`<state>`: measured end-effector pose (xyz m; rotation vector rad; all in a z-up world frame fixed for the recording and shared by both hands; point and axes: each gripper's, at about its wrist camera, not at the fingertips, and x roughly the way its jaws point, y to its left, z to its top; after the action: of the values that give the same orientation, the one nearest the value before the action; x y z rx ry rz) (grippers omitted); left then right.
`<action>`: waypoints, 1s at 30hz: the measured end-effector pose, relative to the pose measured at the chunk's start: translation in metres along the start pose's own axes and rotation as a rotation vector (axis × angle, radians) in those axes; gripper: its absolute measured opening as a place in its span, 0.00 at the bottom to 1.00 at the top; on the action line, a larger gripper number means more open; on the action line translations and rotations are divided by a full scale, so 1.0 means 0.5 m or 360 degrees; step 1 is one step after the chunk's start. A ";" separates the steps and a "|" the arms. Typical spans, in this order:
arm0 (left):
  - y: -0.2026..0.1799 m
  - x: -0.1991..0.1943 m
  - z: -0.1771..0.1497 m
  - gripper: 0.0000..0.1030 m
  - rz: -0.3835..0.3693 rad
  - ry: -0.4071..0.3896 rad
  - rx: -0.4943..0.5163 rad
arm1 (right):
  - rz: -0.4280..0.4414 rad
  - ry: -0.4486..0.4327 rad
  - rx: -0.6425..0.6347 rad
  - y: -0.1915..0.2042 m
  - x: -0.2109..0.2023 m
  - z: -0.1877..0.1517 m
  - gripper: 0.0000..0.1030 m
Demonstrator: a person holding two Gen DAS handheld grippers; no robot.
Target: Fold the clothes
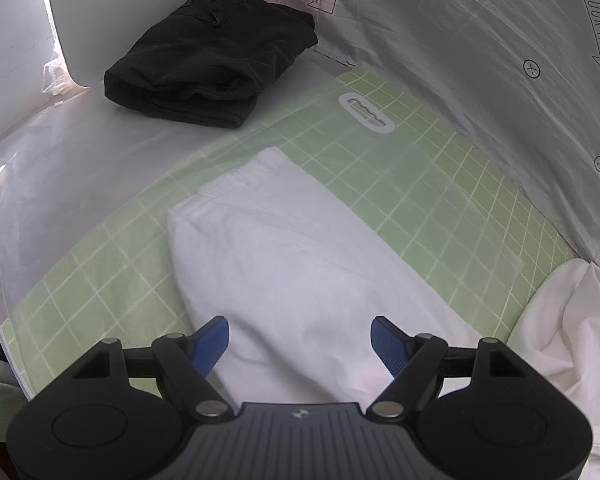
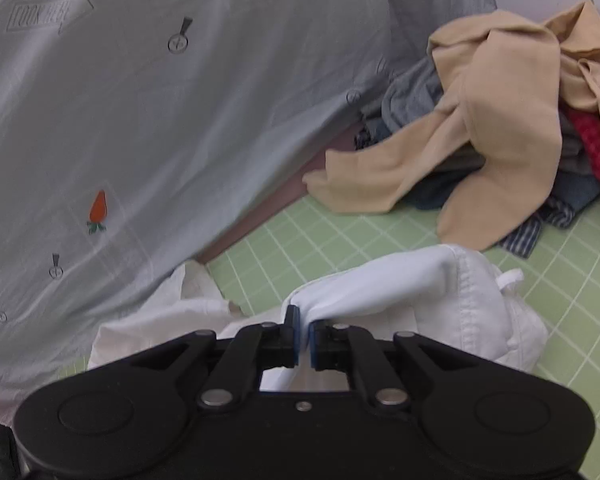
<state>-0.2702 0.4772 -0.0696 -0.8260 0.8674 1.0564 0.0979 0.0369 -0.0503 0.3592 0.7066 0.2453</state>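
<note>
White garment (image 1: pixel 300 256) lies on the green grid mat (image 1: pixel 440 184), part folded flat, the rest bunched at the mat's right edge. Right gripper (image 2: pixel 304 330) is clamped on a raised fold of the same white garment (image 2: pixel 380 284), cloth pinched between the blue pads, jaws nearly touching. Left gripper (image 1: pixel 300 344) hangs over the flat part, jaws wide, nothing between them; whether the pads touch the cloth, can't tell.

Writing: grey printed sheet (image 1: pixel 480 40) behind the mat reads "LOOK HERE" in arrow boxes, upside down in the left view, two readable there, one faint in the right view. Same grey printed sheet (image 2: pixel 160 120) carries small crosshair circles and carrot prints, two carrots in the right view. No brand readable.

Counts: one folded black garment (image 1: pixel 212 60) far left, off the mat on clear plastic sheeting (image 1: pixel 80 160). One unsorted pile (image 2: pixel 500 128) far right, a tan piece on top, grey, blue striped and red pieces under it.

Room: bare mat between the white garment and the pile. One white slot handle (image 1: pixel 366 113) near the mat's far edge. Sheet backs right up to the mat's far side.
</note>
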 end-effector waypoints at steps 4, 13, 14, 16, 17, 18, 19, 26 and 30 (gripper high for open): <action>-0.002 0.004 -0.020 0.76 -0.0024 0.0038 -0.0024 | -0.0134 -0.0098 -0.0045 -0.034 -0.019 0.044 0.11; -0.118 0.005 -0.059 0.77 -0.0159 0.0095 0.0196 | -0.0323 0.0289 -0.0172 -0.136 -0.018 -0.071 0.26; -0.139 0.007 -0.060 0.77 -0.0171 0.0100 0.0233 | -0.0323 0.0313 -0.0165 -0.143 -0.023 -0.082 0.26; -0.175 0.014 -0.058 0.77 -0.0186 0.0104 0.0272 | -0.0311 0.0329 -0.0161 -0.151 -0.040 -0.099 0.26; -0.194 0.019 -0.056 0.77 -0.0202 0.0105 0.0292 | -0.0304 0.0338 -0.0147 -0.154 -0.044 -0.103 0.27; -0.212 0.025 -0.054 0.77 -0.0210 0.0106 0.0306 | -0.0297 0.0347 -0.0132 -0.156 -0.049 -0.107 0.31; -0.228 0.032 -0.052 0.77 -0.0209 0.0108 0.0318 | -0.0291 0.0356 -0.0117 -0.158 -0.053 -0.111 0.35; -0.316 0.110 -0.028 0.77 -0.0121 0.0174 0.0283 | -0.0322 0.0405 -0.0110 -0.165 -0.031 -0.103 0.46; -0.353 0.172 -0.010 0.77 -0.0030 0.0205 0.0288 | -0.0362 0.0410 -0.0081 -0.162 -0.001 -0.082 0.55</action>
<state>-0.0824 0.4561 -0.1224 -0.7538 1.0460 0.9007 0.0783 -0.0275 -0.1114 0.1976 0.9856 0.0936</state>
